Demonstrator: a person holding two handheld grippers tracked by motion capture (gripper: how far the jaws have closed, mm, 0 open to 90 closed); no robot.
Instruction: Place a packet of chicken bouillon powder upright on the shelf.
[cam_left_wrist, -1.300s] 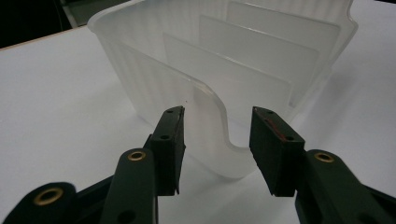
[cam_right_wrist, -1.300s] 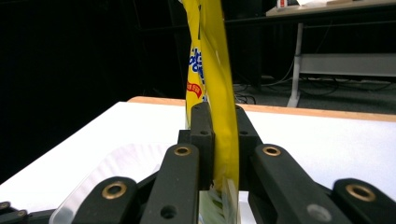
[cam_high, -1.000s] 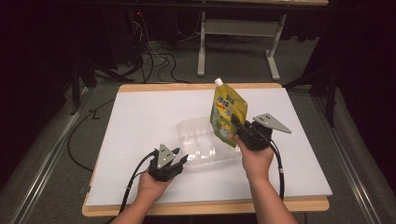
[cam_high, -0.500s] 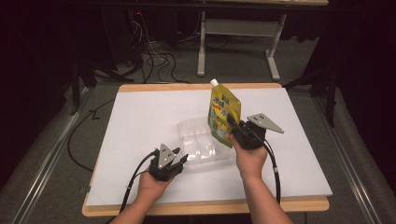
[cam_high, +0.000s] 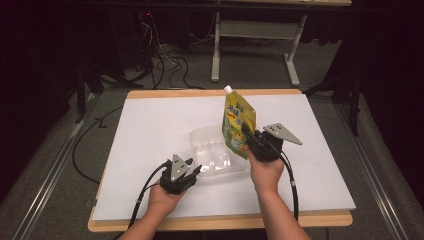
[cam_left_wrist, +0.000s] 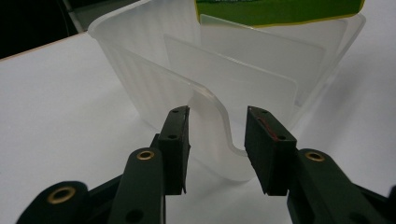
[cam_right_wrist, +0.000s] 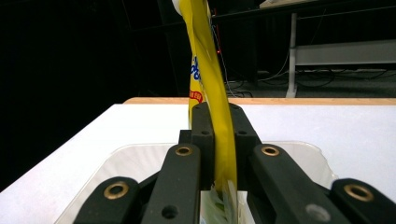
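On the one white table (cam_high: 150, 150) there was one clear plastic container (cam_high: 210, 150), with two dividers inside it. There was one yellow pouch (cam_high: 237, 122). Two grippers were there, left (cam_high: 192, 172) and right (cam_high: 246, 134), one in each hand.

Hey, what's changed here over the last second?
The right tongs, shut on the yellow pouch, carried it left, over the clear tray. The left tongs have been closing around the tray's handle tab, not clearly pressing yet. Tray and left hand stayed put.
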